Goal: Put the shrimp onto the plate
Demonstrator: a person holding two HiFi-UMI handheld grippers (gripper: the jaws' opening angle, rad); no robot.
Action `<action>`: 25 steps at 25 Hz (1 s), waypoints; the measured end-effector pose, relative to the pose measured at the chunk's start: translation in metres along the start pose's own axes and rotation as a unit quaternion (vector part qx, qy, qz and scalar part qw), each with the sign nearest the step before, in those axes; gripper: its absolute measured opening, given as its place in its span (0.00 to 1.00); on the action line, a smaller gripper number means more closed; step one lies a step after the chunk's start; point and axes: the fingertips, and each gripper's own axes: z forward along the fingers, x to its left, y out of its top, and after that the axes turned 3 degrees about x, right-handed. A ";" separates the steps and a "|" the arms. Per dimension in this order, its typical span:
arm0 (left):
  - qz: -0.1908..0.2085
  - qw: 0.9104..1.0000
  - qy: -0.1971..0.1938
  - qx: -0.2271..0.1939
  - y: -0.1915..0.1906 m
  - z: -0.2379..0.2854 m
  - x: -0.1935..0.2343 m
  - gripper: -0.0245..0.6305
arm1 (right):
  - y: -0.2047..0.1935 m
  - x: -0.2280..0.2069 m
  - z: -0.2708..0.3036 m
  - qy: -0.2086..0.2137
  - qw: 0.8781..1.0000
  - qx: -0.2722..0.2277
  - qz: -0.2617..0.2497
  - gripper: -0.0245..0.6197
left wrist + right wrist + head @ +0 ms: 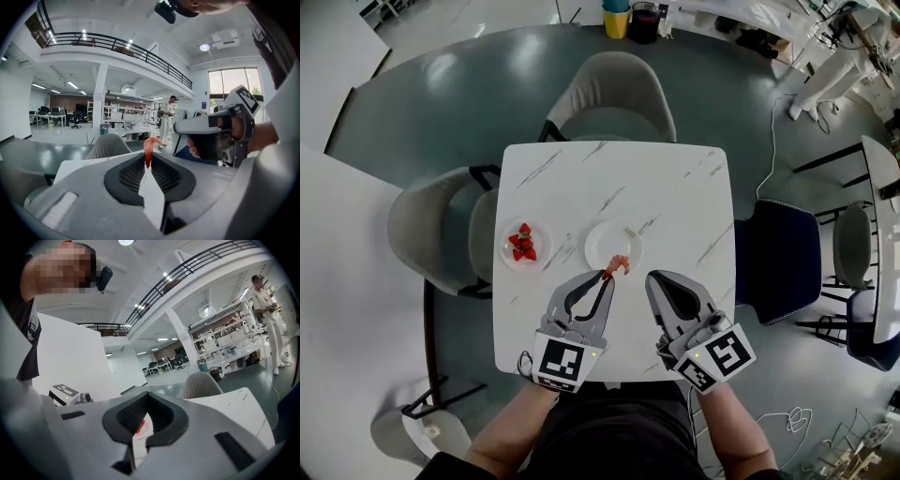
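here, left tool point(607, 277) pinched on shrimp point(620, 265)

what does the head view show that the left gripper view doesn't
Only the head view: the white plate beneath the shrimp, and a second plate of strawberries to its left. Only the left gripper view: a person standing far off and a balcony railing. Both: the shrimp pinched in the left gripper, the right gripper beside it, and the marble table.
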 end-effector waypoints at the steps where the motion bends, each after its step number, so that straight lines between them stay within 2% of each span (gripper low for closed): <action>1: -0.003 1.000 0.003 0.006 -0.008 0.009 0.004 0.11 | -0.006 -0.007 0.007 0.001 1.000 0.004 -0.001 0.04; 9: -0.019 0.998 0.025 0.063 -0.071 0.066 0.028 0.11 | -0.054 -0.041 0.051 0.012 0.999 0.033 -0.011 0.04; 13: -0.028 0.995 0.026 0.090 -0.099 0.089 0.034 0.11 | -0.077 -0.059 0.061 0.005 0.999 0.041 0.003 0.04; 25: -0.035 0.982 0.044 0.179 -0.163 0.121 0.048 0.11 | -0.109 -0.087 0.072 -0.004 0.998 0.053 0.030 0.04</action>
